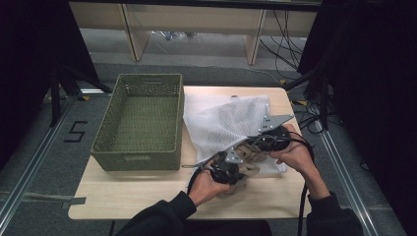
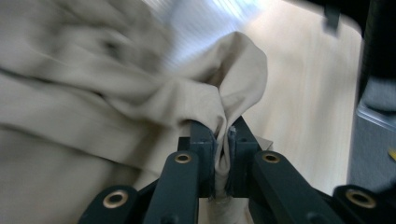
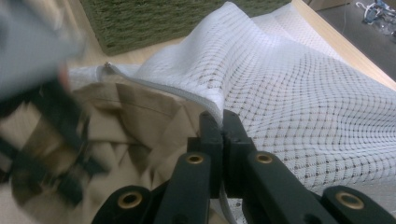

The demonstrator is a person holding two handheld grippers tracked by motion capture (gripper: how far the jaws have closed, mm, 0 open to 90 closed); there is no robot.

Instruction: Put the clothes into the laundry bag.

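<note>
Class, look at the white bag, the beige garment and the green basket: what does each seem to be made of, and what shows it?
White bag: likely synthetic mesh; open grid weave, zipper edge.
Beige garment: probably matte woven cotton-like cloth; soft folds.
Green basket: woven fibre or plastic cord, hard to tell; ribbed, perforated walls.

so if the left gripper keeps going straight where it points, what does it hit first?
The beige cloth that the left gripper is already shut on; the bunched fabric lies right ahead of its jaws. Beyond that, probably the white mesh bag, though depth there is unclear.
</note>
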